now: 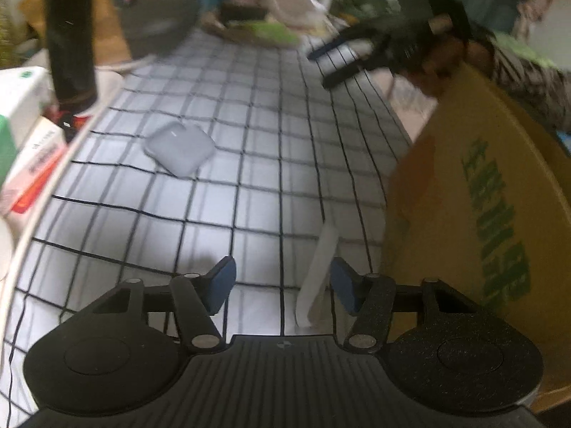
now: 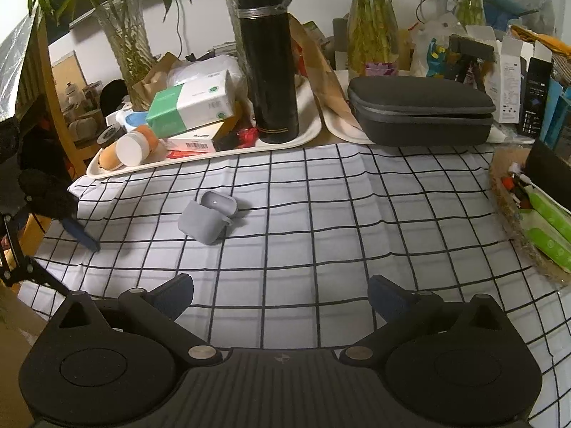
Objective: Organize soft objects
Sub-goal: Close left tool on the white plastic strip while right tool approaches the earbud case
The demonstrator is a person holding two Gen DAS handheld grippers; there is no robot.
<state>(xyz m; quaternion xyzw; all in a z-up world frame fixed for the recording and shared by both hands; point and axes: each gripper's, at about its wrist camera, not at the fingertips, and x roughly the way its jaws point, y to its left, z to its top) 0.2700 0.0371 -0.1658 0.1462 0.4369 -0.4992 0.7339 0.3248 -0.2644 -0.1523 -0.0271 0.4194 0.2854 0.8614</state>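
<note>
A checked cloth (image 2: 321, 214) covered the desk. On it, in front of the black flask (image 2: 267, 60), lay the grey soft case (image 2: 208, 215), lid ajar. Both the left gripper (image 1: 282, 283) and right gripper (image 2: 280, 297) had open, empty jaws.

1. My right gripper (image 2: 281, 294) hangs over the white black-checked tablecloth (image 2: 321, 221), jaws spread wide with nothing between them.
2. A grey soft silicone earbud case (image 2: 208, 219) lies open on the cloth ahead.
3. My left gripper's blue fingertip (image 2: 82, 235) touches down at the left edge.
4. A tall black flask (image 2: 267, 60) stands on a white tray (image 2: 307, 130) behind.
</note>
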